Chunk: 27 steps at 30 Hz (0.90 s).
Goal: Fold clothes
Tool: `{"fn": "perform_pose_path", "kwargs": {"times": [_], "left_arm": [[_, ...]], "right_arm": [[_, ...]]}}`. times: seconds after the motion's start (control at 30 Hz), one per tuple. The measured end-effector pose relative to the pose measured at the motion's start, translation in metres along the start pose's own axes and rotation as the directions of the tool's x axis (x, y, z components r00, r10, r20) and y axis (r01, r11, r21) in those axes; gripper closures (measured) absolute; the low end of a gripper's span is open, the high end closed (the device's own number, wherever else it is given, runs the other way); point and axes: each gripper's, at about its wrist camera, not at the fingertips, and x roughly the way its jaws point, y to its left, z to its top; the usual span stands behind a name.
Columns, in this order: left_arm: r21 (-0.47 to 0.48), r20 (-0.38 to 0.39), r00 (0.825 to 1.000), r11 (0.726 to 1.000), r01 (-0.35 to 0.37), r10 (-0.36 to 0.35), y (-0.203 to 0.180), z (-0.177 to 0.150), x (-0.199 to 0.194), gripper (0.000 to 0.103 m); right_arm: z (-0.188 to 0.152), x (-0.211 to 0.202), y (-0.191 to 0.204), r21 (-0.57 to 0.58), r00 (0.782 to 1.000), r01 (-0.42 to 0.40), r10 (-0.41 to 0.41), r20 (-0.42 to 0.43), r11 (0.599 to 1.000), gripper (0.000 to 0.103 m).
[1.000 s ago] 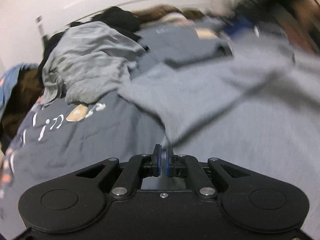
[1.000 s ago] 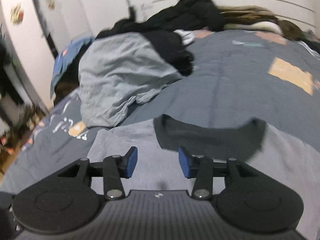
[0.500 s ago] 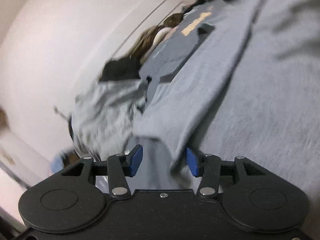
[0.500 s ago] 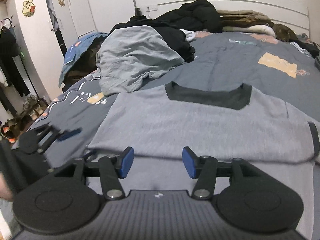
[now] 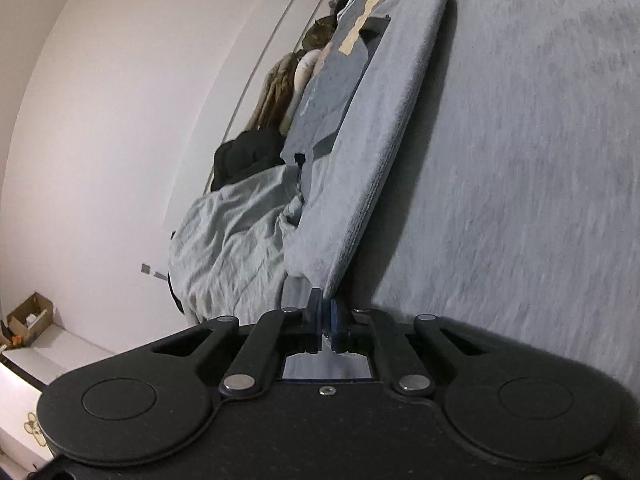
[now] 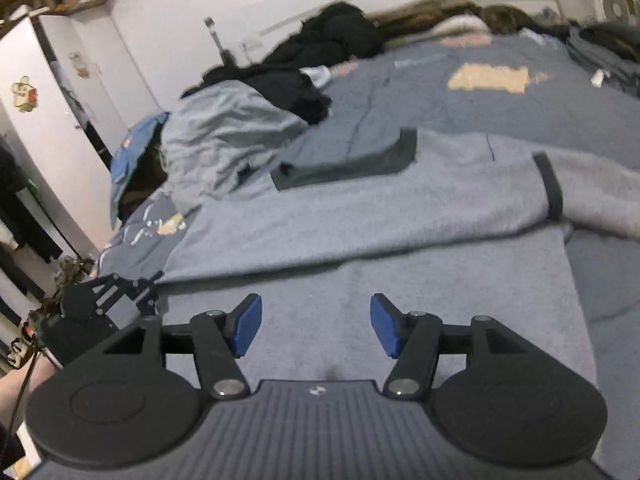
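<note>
A grey sweater with a dark collar lies spread on the bed, and one sleeve with a dark cuff lies across its body. My right gripper hovers over the sweater's near part. Its jaws are opening, and no cloth is between its blue pads. In the left wrist view, which is rolled sideways, the sweater has a folded edge that runs down into my left gripper, shut on that edge. The right wrist view shows the left gripper at the sweater's left side.
A crumpled light grey garment, black clothes and a blue garment are heaped at the bed's far left. The grey-blue bedspread has a tan patch. White wardrobes stand left. A person's hand shows at lower left.
My left gripper rolled over, opened, then shut on the sweater's edge. My right gripper slid sideways over the sweater and its jaws widened.
</note>
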Motion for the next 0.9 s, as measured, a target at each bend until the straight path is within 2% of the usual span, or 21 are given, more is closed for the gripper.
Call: {"fn": "perform_pose_path", "kwargs": {"times": [0.07, 0.17, 0.23, 0.27, 0.4, 0.63, 0.8, 0.83, 0.9], "left_arm": [[-0.018, -0.01, 1.0, 1.0, 0.004, -0.004, 0.005, 0.0, -0.001, 0.098], [0.013, -0.005, 1.0, 1.0, -0.009, 0.009, 0.004, 0.001, -0.005, 0.089], [0.102, 0.026, 0.998, 0.993, -0.065, 0.062, -0.01, 0.008, -0.01, 0.059], [0.136, 0.044, 0.996, 0.987, -0.088, 0.083, -0.016, 0.011, -0.012, 0.059], [0.085, 0.051, 0.996, 0.993, -0.08, 0.076, -0.013, 0.025, -0.005, 0.057], [0.188, 0.042, 0.989, 0.971, -0.151, 0.145, -0.03, 0.031, 0.025, 0.059], [0.289, 0.055, 0.98, 0.937, -0.198, 0.19, -0.031, 0.026, 0.042, 0.06], [0.303, 0.056, 0.979, 0.931, -0.203, 0.195, -0.029, 0.024, 0.045, 0.066], [0.283, 0.019, 0.982, 0.941, -0.187, 0.189, -0.019, 0.021, 0.049, 0.08]], "right_arm": [[0.003, -0.003, -0.003, -0.008, 1.0, -0.003, 0.003, 0.014, 1.0, 0.044], [0.005, -0.007, -0.008, 0.005, 1.0, -0.014, 0.014, 0.026, 1.0, 0.043], [0.005, -0.006, -0.012, 0.026, 1.0, -0.027, 0.026, 0.013, 0.999, 0.043], [0.005, -0.006, -0.013, 0.033, 0.999, -0.032, 0.032, 0.008, 0.999, 0.043], [0.004, -0.004, -0.01, 0.033, 0.999, -0.05, 0.05, -0.003, 0.998, 0.043], [0.006, -0.005, -0.005, 0.059, 0.996, -0.091, 0.091, -0.002, 0.994, 0.042], [0.009, -0.009, -0.005, 0.072, 0.994, -0.113, 0.113, 0.008, 0.991, 0.041], [0.009, -0.009, -0.005, 0.075, 0.994, -0.114, 0.113, 0.008, 0.991, 0.041], [0.01, -0.01, -0.007, 0.086, 0.994, -0.11, 0.11, 0.01, 0.99, 0.04]]}}
